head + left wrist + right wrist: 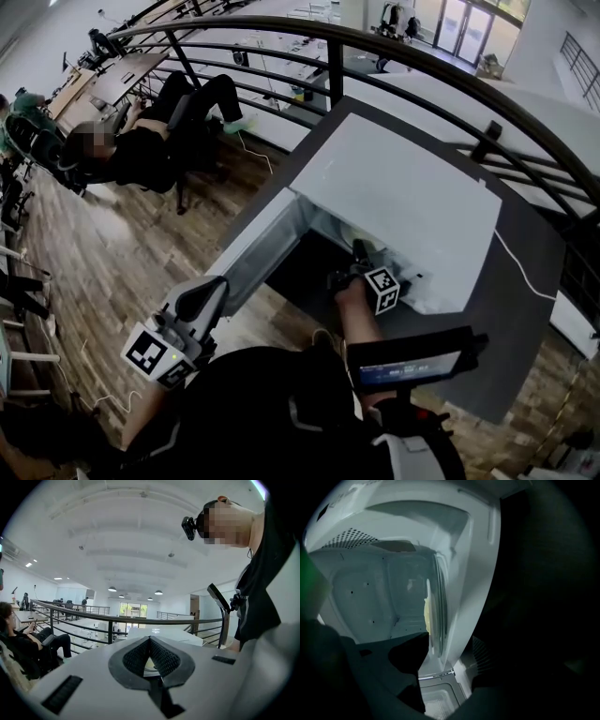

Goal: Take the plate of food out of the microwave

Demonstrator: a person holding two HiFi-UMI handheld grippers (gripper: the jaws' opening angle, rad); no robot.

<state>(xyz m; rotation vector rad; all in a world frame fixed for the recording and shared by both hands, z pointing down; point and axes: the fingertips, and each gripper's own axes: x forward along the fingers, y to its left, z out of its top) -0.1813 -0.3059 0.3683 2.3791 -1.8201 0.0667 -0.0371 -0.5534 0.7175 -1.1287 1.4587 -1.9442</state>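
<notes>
The white microwave (403, 187) stands on a dark table with its door (258, 253) swung open to the left. My right gripper (359, 255) reaches into the cavity mouth. In the right gripper view the picture is rolled sideways. There a glass plate (437, 616) with pale yellow food (426, 613) shows edge-on inside the lit cavity. My right gripper (451, 648) is open, its dark fingers on either side of the plate's near rim without touching it. My left gripper (202, 305) hangs low outside the door, pointing past it; its pads (164, 658) meet with nothing between them.
The dark table (539, 309) reaches right of the microwave, with a white cable (520, 267) across it. A curved metal railing (328, 56) runs behind. On the wooden floor to the left a person sits in a chair (141, 141).
</notes>
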